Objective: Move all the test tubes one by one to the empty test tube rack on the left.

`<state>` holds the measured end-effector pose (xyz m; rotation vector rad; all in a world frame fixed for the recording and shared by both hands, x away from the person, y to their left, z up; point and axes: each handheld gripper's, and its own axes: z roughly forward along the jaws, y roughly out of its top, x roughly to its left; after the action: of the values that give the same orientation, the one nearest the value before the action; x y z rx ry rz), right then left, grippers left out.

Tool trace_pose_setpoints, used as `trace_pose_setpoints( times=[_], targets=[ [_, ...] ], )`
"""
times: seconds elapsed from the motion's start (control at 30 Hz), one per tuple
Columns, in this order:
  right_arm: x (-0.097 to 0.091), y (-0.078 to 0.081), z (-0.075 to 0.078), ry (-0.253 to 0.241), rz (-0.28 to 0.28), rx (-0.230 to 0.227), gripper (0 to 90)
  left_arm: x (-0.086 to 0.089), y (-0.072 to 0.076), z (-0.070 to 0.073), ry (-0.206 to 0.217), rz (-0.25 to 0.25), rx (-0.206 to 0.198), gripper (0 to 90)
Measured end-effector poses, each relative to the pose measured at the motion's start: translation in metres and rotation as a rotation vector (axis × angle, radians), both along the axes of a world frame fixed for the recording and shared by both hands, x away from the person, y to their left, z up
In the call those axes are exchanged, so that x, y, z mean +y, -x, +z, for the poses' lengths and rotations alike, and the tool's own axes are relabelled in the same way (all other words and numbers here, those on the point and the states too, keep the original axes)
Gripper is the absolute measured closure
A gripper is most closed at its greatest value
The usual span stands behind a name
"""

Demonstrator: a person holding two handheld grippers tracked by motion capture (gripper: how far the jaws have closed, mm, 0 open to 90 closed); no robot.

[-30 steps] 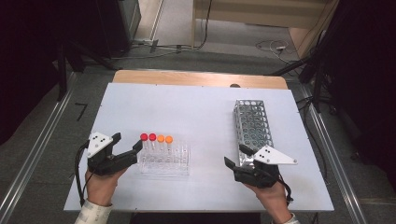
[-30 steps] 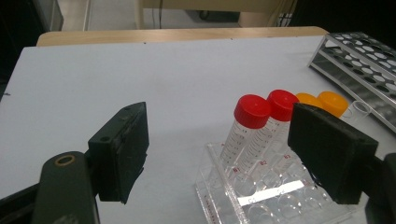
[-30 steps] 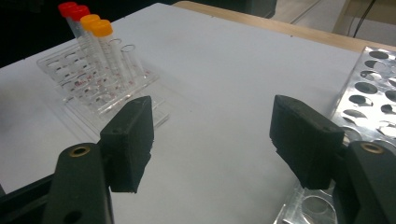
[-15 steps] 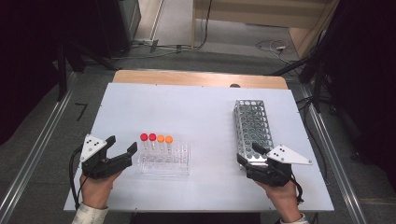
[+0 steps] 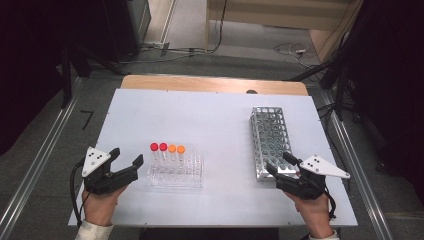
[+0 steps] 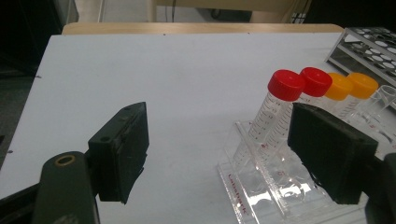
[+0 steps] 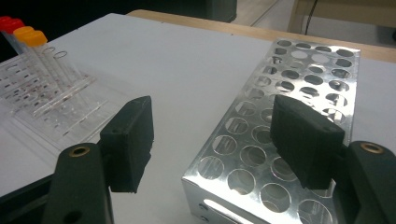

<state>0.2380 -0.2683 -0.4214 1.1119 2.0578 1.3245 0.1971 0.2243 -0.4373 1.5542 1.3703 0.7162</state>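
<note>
Mostly white tabletop [image 5: 215, 120], dark surrounding room

I count four capped tubes in all: two red-capped tubes [image 5: 154, 147] [image 5: 163, 147] and two orange-capped tubes [image 5: 172, 148] [image 5: 181, 149], standing in one row. There is one clear rack [image 5: 176, 172] that carries them, and one metal rack [image 5: 270, 140] with many round holes, too many for me to count surely. In my left tool's view I also make out at least one clear tube with no cap [image 6: 387, 95] past the orange ones; how many more of those there are I cannot tell. I hold two tools, my left tool [image 5: 124, 163] and my right tool [image 5: 279, 163], one in each hand, each with two jaws. There is one worktop [image 5: 210, 117] under everything.
</note>
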Motion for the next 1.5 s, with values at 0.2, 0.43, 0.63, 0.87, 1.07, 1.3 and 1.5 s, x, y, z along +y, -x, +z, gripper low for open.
trace_pose_setpoints(
  times=[0.2, 0.43, 0.63, 0.87, 1.07, 1.3, 1.5],
  targets=[
    [-0.010, 0.000, 0.000, 0.001, -0.023, -0.002, 28.8, 0.002, 0.001, -0.002, 0.001, 0.008, -0.001, 21.3],
    [-0.021, 0.001, -0.001, 0.001, -0.051, -0.001, 28.7, 0.006, 0.001, -0.003, 0.003, 0.020, 0.003, 21.2],
    [-0.032, 0.000, -0.004, 0.006, -0.081, 0.002, 28.7, 0.009, 0.002, -0.004, 0.005, 0.028, 0.009, 20.9],
    [-0.045, -0.002, -0.008, 0.014, -0.113, 0.006, 28.3, 0.014, 0.003, -0.008, 0.003, 0.045, 0.018, 20.2],
    [-0.054, -0.003, -0.010, 0.015, -0.136, 0.015, 28.2, 0.018, 0.003, -0.011, -0.002, 0.063, 0.017, 19.6],
    [-0.063, -0.005, -0.015, 0.023, -0.154, 0.023, 28.2, 0.023, 0.005, -0.013, -0.001, 0.081, 0.023, 18.8],
    [-0.072, -0.006, -0.018, 0.018, -0.182, 0.033, 28.0, 0.025, 0.006, -0.016, -0.007, 0.084, 0.028, 18.0]
  ],
)
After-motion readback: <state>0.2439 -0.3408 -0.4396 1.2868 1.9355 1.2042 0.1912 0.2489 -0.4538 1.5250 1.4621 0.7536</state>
